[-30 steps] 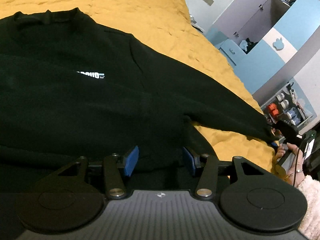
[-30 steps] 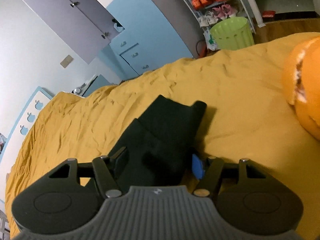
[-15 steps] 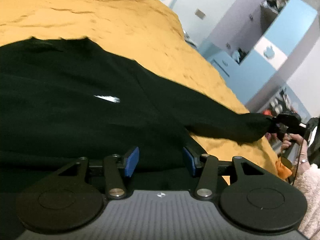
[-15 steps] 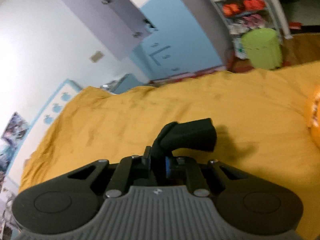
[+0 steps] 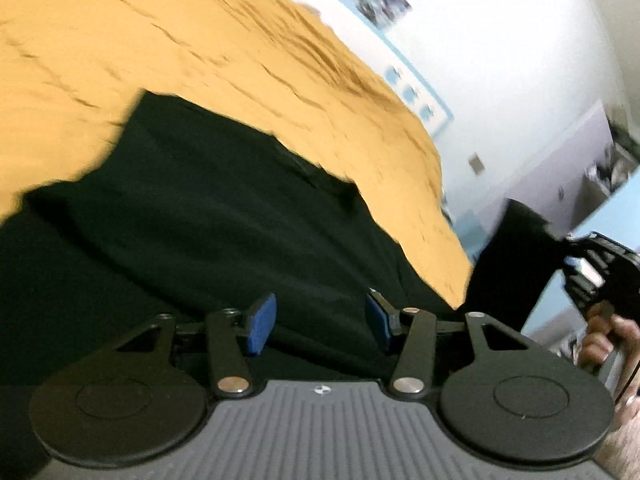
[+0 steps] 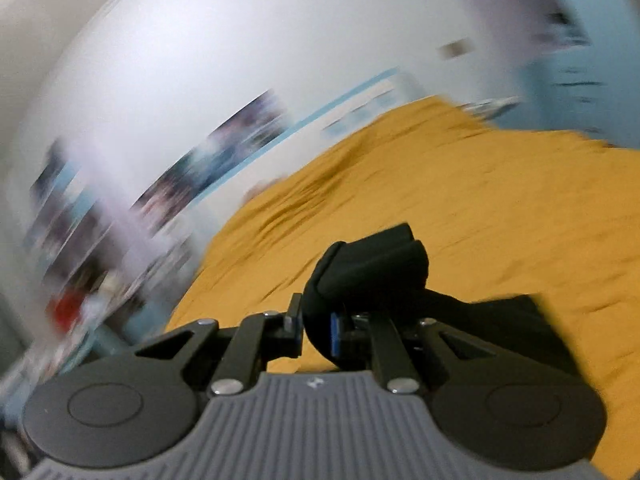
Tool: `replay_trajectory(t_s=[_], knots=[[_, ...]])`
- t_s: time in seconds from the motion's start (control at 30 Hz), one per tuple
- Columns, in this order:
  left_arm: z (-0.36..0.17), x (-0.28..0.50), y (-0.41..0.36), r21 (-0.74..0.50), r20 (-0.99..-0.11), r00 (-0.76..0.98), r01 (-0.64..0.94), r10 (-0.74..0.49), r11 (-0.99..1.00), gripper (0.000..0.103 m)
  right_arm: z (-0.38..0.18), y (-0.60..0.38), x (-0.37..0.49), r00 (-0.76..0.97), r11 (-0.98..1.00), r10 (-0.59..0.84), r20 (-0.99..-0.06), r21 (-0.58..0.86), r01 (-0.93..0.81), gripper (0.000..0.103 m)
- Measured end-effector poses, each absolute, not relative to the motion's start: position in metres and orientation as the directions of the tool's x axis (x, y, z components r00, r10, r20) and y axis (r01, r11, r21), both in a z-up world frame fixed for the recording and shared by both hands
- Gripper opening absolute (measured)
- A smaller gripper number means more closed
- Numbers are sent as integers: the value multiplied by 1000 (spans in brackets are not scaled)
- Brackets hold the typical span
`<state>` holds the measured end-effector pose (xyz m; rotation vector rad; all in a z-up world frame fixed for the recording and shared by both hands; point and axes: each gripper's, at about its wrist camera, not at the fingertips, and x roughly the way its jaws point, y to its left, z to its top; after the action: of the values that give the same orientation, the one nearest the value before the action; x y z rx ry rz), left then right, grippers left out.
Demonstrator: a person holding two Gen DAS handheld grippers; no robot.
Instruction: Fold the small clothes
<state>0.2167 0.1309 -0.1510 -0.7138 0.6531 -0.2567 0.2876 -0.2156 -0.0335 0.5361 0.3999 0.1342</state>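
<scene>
Both views are smeared by motion blur, the right wrist view most heavily: its wall, posters and furniture at 9 to 12 o'clock dissolve into streaks and cannot be identified. The black long-sleeved knit sweatshirt (image 5: 208, 216) lies spread on the mustard-yellow wrinkled bedsheet (image 5: 168, 52); its lower part is cut off by the frame edge and hidden behind the tool body, and no print can be made out on its front. In the left wrist view the left tool (image 5: 318, 322) hangs over the garment's body with its blue-padded fingers (image 5: 262, 322) well apart and nothing between them. Only this view shows the whole torso, and, at 3 o'clock, the raised sleeve (image 5: 508, 256) running off the bed to the right tool (image 5: 568, 264), whose fingertips are too blurred to resolve, with the person's bare right hand (image 5: 600, 332) partly cut off beneath. The right wrist view alone shows the grip: the right tool (image 6: 316, 330) is clamped on the ribbed sleeve cuff (image 6: 372, 268), which bulges up and folds over past the fingers, above the bedsheet (image 6: 500, 200).
</scene>
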Motion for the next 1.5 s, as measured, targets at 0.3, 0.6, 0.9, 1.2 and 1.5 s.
replay_trajectory(t_s=[0.3,0.6,0.9,1.2,1.5], knots=[[-180,205,192,-747,-462,803,-122,-377,654,58,-152,-19,313,689,809,518,-507,551,-203,15],[-177,226,205,-723,-488,803,-153,-341,674,58,-169,-30,280,599,753,619,-507,600,-270,47],[-181,259,172,-514,-626,734,-133,-264,847,60,-140,-199,231,780,813,396,-484,579,-54,60],[-179,252,183,-590,-596,753,-175,-280,788,60,-167,-295,206,803,769,287,-521,626,131,61],[-180,260,209,-722,-512,802,-205,-310,661,60,-169,-291,214,791,763,301,-532,633,135,61]])
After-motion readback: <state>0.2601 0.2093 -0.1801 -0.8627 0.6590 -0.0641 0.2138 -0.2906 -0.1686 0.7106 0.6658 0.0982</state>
